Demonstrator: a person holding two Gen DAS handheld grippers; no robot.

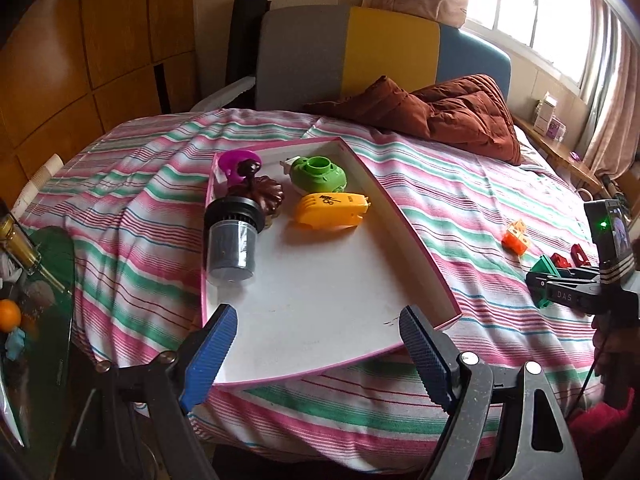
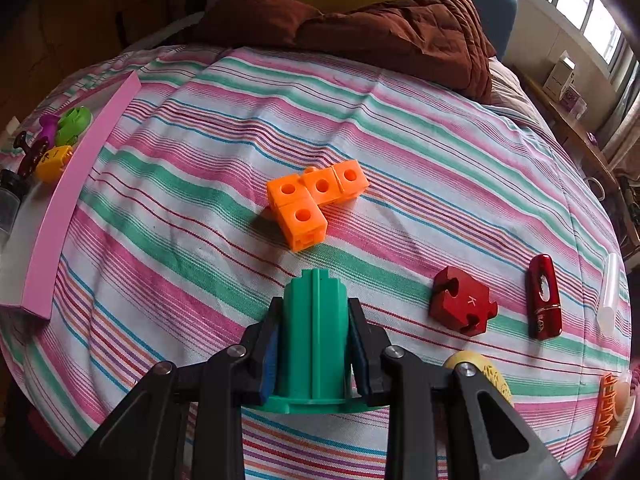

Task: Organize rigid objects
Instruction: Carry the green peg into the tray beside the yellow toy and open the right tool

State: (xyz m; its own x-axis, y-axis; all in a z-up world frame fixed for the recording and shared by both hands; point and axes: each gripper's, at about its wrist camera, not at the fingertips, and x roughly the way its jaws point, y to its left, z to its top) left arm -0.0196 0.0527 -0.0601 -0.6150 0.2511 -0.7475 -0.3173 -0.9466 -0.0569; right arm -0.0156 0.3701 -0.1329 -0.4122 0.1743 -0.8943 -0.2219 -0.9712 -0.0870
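The right hand-held gripper [image 2: 314,344] is closed on a green plastic cylinder [image 2: 316,320], a ribbed, flanged piece that stands between the blue pads with both jaws pressing its sides. It sits low over the striped bedspread [image 2: 200,220]; whether its flange rests on the cloth or is just clear of it I cannot tell. The left hand-held gripper [image 1: 316,344] holds nothing, its jaws wide apart over the near edge of the pink-rimmed tray [image 1: 404,228].

The tray lies on the bed and already holds a dark lidded jar [image 1: 232,240] on its side, a brown ornament [image 1: 264,196], a purple piece [image 1: 234,162], a green round housing [image 1: 318,172] and a yellow casing [image 1: 330,208], all crowded at its far end. The near half of its white floor is bare.

Loose on the bedspread, well apart from the tray, are the orange linked cubes [image 2: 316,200], a red puzzle piece [image 2: 464,306], a red lipstick-like case [image 2: 544,296], a roll of tape [image 2: 484,372] and, at the edge, a clear tube [image 2: 610,292].

The step in hand looks like collecting: the green cylinder is gripped and ready to go. The next move calls for lifting it clear of the cloth, carrying it leftward over the tray's pink wall and setting it on the bare floor without knocking the jar
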